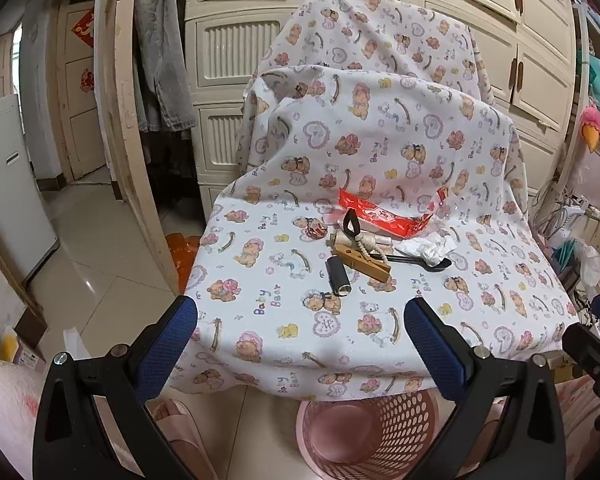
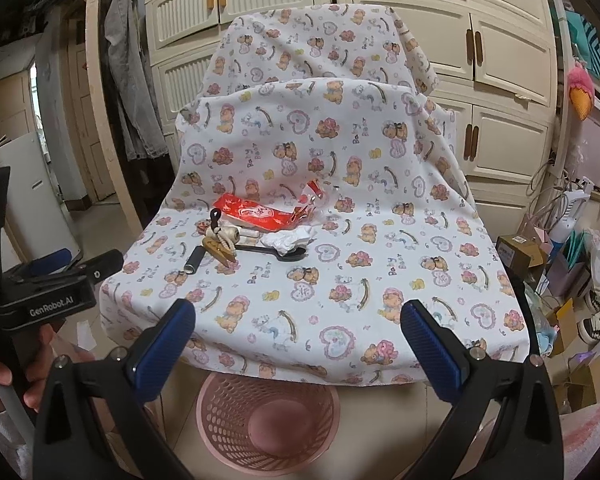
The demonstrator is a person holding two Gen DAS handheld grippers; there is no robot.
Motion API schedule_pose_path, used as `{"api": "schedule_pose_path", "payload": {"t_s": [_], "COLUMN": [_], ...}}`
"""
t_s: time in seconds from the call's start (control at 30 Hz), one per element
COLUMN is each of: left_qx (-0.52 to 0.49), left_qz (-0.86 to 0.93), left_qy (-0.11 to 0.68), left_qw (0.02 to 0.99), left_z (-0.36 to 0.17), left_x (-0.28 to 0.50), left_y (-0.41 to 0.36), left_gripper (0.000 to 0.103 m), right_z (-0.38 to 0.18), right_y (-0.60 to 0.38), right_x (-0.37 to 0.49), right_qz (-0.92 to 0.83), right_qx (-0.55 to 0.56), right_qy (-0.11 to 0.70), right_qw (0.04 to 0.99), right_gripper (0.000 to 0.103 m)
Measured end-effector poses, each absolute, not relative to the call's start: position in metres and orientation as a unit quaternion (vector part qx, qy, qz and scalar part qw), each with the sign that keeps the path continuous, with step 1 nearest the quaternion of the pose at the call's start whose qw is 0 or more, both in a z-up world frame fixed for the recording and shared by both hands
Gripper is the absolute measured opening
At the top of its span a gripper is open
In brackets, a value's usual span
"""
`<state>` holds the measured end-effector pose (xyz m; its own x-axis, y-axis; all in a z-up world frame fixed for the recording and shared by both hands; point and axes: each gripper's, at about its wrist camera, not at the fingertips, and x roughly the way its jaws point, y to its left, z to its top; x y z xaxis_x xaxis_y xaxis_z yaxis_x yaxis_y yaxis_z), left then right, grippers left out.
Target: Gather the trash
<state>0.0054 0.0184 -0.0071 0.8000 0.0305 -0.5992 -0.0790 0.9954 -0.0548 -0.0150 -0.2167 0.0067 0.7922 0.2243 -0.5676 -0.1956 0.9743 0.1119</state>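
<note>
A red snack wrapper (image 1: 384, 214) and a crumpled white tissue (image 1: 428, 249) lie on a chair seat covered by a bear-print cloth (image 1: 284, 304). Both also show in the right wrist view: the wrapper (image 2: 256, 213) and the tissue (image 2: 290, 238). A pink perforated basket (image 1: 364, 432) stands on the floor under the seat's front edge; it shows in the right wrist view too (image 2: 268, 420). My left gripper (image 1: 300, 320) is open and empty above the front of the seat. My right gripper (image 2: 298, 320) is open and empty, to the right of the left one.
Beside the trash lie a wooden clothespin (image 1: 362, 261), a black cylinder (image 1: 339, 275), a black spoon (image 1: 420, 260) and a spool of beige thread (image 1: 364, 238). Cream cabinets (image 1: 236, 48) stand behind the chair. Boxes and clutter (image 2: 560, 264) crowd the right side.
</note>
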Motion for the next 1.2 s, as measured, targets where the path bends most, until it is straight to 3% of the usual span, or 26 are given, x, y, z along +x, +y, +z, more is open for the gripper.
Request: {"api": "schedule_pose_path", "payload": {"t_s": [0.3, 0.47, 0.53, 0.7, 0.97, 1.2], "left_qx": [-0.04, -0.016, -0.012, -0.017, -0.021, -0.068], "left_qz": [-0.002, -0.033, -0.047, -0.072, -0.046, -0.066], "left_qy": [0.349, 0.399, 0.42, 0.465, 0.492, 0.503], "left_qw": [0.936, 0.916, 0.906, 0.882, 0.869, 0.859], "left_z": [-0.001, 0.005, 0.002, -0.021, -0.06, -0.069], "left_x": [0.021, 0.063, 0.084, 0.111, 0.129, 0.14], "left_y": [0.016, 0.01, 0.01, 0.006, 0.002, 0.013], "left_gripper": [0.101, 0.077, 0.055, 0.045, 0.043, 0.018], "right_z": [0.019, 0.049, 0.058, 0.05, -0.015, -0.039], "right_y": [-0.22, -0.227, -0.226, -0.223, -0.218, -0.212], "right_x": [-0.009, 0.017, 0.036, 0.083, 0.135, 0.162], "right_qz": [0.132, 0.145, 0.14, 0.139, 0.137, 0.141], "right_qx": [0.026, 0.021, 0.004, -0.007, 0.026, 0.059], "right_qy": [0.301, 0.284, 0.282, 0.299, 0.376, 0.407], "right_qw": [0.944, 0.947, 0.949, 0.944, 0.916, 0.901], "right_gripper": [0.085, 0.08, 0.073, 0.062, 0.053, 0.053]}}
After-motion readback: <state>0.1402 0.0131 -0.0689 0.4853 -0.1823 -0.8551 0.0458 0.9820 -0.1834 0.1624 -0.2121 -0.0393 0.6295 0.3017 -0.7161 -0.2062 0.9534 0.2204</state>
